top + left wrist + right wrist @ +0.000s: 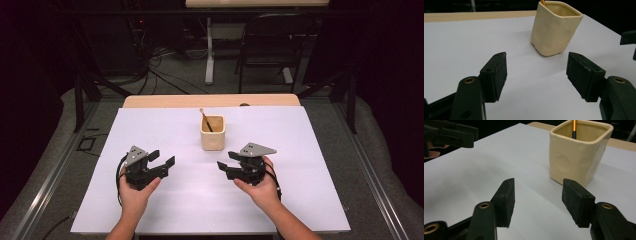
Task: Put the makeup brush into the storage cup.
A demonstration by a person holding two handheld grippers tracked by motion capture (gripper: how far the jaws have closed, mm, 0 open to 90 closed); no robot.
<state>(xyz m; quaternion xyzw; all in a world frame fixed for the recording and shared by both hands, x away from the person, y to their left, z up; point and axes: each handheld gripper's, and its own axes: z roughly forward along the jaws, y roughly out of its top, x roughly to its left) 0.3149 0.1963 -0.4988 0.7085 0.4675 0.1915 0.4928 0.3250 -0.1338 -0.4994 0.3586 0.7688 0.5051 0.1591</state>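
Glazed ceramic, cream: the cup point(213, 132) is a square-mouthed, thick-walled pot with rounded corners and shallow dimples pressed into its sides.
Position: upright on the white sheet point(165, 200), at mid-counter, between and beyond the two grippers and apart from both.
Contents: one thin brush point(205, 119) with an orange-and-dark handle leans inside against the rim, its top standing clear above it.
Handling, cup: judged rigid, fairly heavy for its size, smooth and so slippery under rubber pads; brittle if tipped or knocked.
Hold point, cup: judged best across two opposite flat walls, low enough to stay stable; the dimples may give slight purchase.
Handling, brush: judged light, stiff and slender; liable to roll or swing in the cup.
Hold point, brush: the exposed upper handle, pinched across its width.
Left gripper point(162, 158): jaws spread, nothing between them, pointed toward the cup.
Right gripper point(227, 160): jaws spread, nothing between them, aimed at the cup's near side.
Counter point(150, 101): pale wood edge showing beyond the sheet.
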